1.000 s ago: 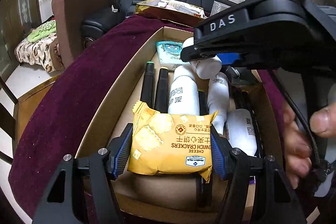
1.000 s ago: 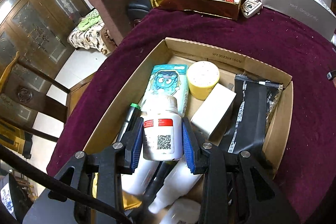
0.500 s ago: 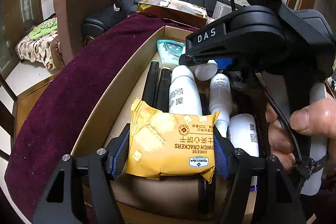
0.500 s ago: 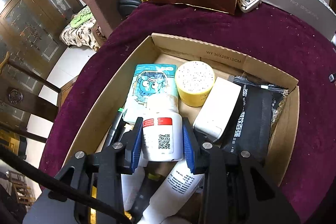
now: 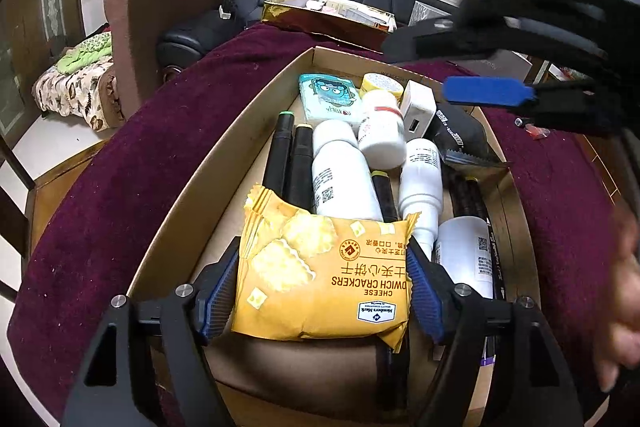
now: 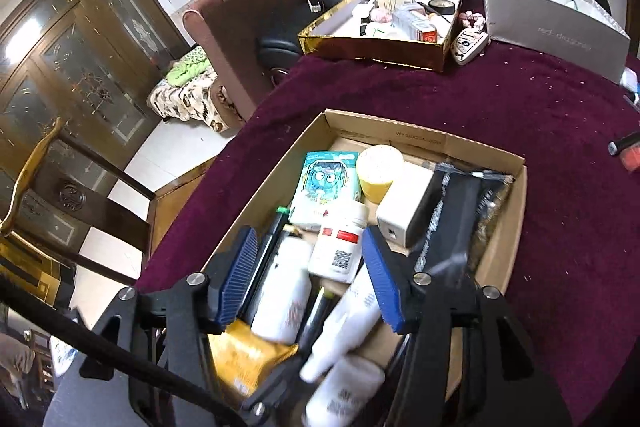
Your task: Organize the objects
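My left gripper (image 5: 320,287) is shut on a yellow cheese cracker packet (image 5: 324,283) and holds it over the near end of a cardboard box (image 5: 192,203). My right gripper (image 6: 312,279) is open and empty, raised above the box (image 6: 500,255). A white pill bottle with a red label (image 6: 340,247) lies free in the box on other white bottles (image 6: 280,295); it also shows in the left wrist view (image 5: 380,131). The right gripper's blue pad (image 5: 484,91) hangs at the upper right of the left wrist view.
The box also holds black markers (image 5: 288,155), a teal cartoon packet (image 6: 326,183), a yellow tub (image 6: 378,171), a white adapter (image 6: 404,215) and a black pouch (image 6: 460,211). A gold tray (image 6: 376,45) and grey box (image 6: 552,23) stand at the back on the maroon cloth (image 6: 560,131).
My right gripper has opened, let go of the pill bottle into the box, and pulled up and back. My left gripper still holds the cracker packet in about the same place.
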The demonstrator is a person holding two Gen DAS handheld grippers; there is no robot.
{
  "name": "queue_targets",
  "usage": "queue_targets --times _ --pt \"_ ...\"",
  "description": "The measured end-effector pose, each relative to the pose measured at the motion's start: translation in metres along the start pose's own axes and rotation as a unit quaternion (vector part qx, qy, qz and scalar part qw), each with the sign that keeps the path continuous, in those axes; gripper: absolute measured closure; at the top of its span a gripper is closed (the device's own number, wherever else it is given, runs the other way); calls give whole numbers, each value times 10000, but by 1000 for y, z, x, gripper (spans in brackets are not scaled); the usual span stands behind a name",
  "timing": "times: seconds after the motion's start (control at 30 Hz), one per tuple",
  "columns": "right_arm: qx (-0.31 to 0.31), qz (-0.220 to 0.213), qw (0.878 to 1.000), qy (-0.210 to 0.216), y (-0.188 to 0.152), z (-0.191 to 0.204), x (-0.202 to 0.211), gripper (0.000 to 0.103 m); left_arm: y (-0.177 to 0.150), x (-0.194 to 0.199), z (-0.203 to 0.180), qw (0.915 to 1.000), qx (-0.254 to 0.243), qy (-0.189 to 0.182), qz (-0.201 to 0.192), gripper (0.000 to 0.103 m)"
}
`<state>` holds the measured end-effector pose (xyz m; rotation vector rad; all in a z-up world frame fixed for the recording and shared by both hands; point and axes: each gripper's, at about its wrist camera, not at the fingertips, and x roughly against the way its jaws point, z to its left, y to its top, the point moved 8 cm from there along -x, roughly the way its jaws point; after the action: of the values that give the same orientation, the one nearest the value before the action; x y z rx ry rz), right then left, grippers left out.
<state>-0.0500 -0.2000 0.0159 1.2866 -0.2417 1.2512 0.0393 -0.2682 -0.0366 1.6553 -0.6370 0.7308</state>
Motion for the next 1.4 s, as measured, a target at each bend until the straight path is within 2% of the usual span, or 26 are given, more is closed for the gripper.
queue_targets --times 0.43,0.57,0.63,0.73,0.83,0.93,1.0,1.1,1.2,1.4 --pt "-288 -114 9995 39 -36 -24 34 48 -1 2 2 9998 -70 191 -53 29" --pt "-405 -180 9990 46 -45 -33 42 48 -1 1 0 9996 -152 248 -35 24" --pt "-412 -253 9988 -11 -48 -37 47 48 -1 2 -2 9988 -256 418 -46 24" --pt "-385 -483 9979 -185 -52 -44 60 48 5 20 2 9951 -224 814 -520 24" --pt "-260 -822 9942 -644 -54 -54 77 45 15 50 9 9893 -4 1009 -1051 20" --pt "-64 -1133 9849 -1307 -57 -66 91 36 27 82 17 9817 194 1216 -1455 4" --pt "-37 -1229 9815 -1468 -60 -71 95 36 32 98 19 9795 272 1157 -1629 2" --pt "-144 -1100 9848 -1338 -70 -75 90 36 33 111 22 9817 486 916 -1597 2" --pt "-118 -1012 9861 -1312 -79 -74 86 36 34 115 26 9813 619 889 -1588 2" --pt "271 -1003 9825 -1543 -90 -64 87 36 30 119 26 9794 859 730 -1676 2"
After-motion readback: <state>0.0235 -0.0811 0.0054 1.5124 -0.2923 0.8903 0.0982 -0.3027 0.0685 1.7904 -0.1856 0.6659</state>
